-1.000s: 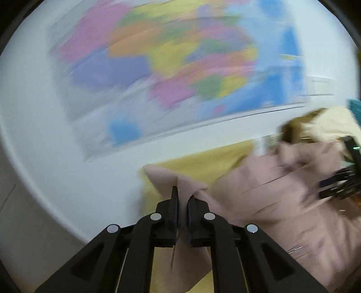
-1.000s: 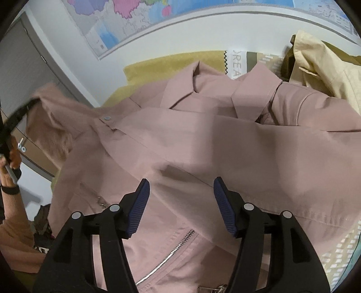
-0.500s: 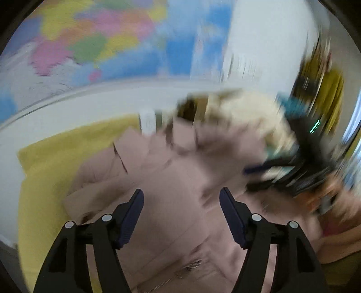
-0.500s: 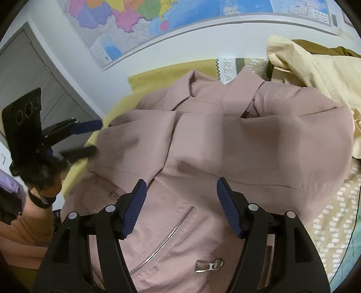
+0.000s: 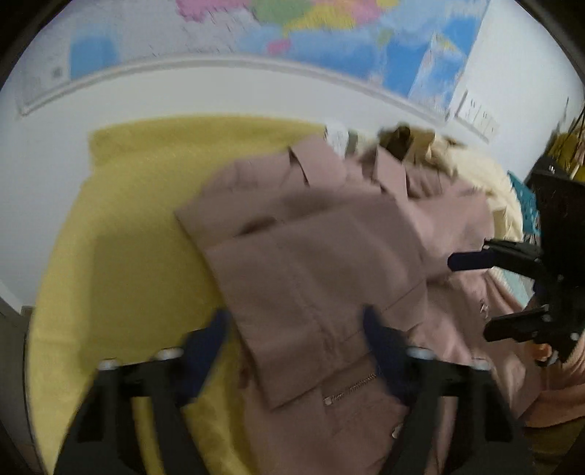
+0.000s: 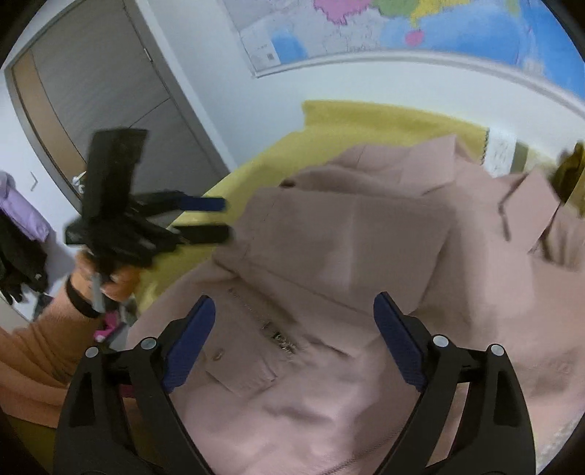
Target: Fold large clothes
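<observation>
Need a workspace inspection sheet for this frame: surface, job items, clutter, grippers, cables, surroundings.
Surface: yellow cloth, bare on its left part.
Job's things: pink jacket lying on it, sleeve folded across the front, zipper showing.
Clutter: cream garment beyond the jacket.
Grippers: left gripper closing, right gripper opening; both above the jacket, pads clear of the fabric.
Cables: nothing seen.
Surroundings: wall map, grey door.

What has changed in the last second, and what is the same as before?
The left gripper let go of the pink jacket sleeve it was pinching and dropped lower; the sleeve now lies folded across the jacket body. Its jaws are closing again, not pressing cloth. The right gripper swung aside above the zipper, jaws opening, empty. Jacket, yellow cloth and cream garment stayed put.
</observation>
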`<state>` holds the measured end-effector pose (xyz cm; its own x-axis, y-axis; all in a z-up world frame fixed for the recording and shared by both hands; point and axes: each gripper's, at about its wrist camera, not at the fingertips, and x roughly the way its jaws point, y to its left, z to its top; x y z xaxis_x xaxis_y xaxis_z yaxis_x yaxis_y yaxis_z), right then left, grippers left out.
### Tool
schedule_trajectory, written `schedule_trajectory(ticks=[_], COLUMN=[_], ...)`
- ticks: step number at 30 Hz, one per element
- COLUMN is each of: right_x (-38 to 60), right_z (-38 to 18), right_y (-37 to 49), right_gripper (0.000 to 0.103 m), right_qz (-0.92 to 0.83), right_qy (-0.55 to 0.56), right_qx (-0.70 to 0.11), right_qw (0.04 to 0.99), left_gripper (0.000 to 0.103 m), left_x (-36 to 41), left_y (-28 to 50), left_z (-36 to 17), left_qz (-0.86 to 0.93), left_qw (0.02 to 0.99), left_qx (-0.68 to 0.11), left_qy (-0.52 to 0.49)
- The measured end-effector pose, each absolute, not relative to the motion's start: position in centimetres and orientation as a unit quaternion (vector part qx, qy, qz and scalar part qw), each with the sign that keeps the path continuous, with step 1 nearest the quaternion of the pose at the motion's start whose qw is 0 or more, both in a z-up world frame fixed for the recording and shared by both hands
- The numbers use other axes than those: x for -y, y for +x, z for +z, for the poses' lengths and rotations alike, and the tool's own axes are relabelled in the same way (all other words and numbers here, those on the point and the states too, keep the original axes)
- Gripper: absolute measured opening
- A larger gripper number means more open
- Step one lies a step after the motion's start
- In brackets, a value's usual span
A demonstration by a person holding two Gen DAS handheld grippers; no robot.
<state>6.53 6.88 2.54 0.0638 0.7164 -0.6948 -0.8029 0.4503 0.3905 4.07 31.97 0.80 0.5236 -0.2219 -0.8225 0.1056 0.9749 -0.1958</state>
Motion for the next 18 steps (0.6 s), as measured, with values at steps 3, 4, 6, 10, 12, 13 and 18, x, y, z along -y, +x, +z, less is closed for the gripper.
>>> schedule_trajectory(ticks=[3,4,6,10,12,13,18], right_x=[-5.9,-5.2,-3.6,1.0,2.5,3.3,5.0], right_z=[1.6,1.5,1.6,2.0,1.7,1.5,1.1], right_y=[7.0,7.3,7.8,8.8,8.8,8.8,7.1], right_gripper=[0.087,0.087,0.087,0.087,0.087,0.087,0.092], right_qz=[0.507,0.501,0.491,0.471,0.463,0.457,0.448], right_qy=[-0.037,-0.029,-0.008,0.047,0.051,0.057,0.047], right_qx=[-0.457,-0.461,-0.463,-0.456,-0.454,-0.456,-0.444], right_qw=[0.730,0.732,0.738,0.754,0.759,0.762,0.774], left_gripper=[0.003,0.003,0.003,0.005,0.007,0.010,0.011], left_x=[-30.3,-29.1,-26.9,-20.9,-18.1,-17.3,-13.2], left_y=[4.6,4.4,3.4,2.8,3.9,4.3,10.0], left_z=[0.4,1.2,2.6,4.6,4.1,3.9,2.1], left_qz=[-0.119,-0.134,-0.190,-0.303,-0.344,-0.350,-0.364], left_qw=[0.862,0.867,0.868,0.852,0.832,0.829,0.808], left_qx=[-0.487,-0.474,-0.451,-0.420,-0.427,-0.429,-0.454], left_qy=[-0.074,-0.072,-0.084,-0.080,-0.084,-0.080,-0.093])
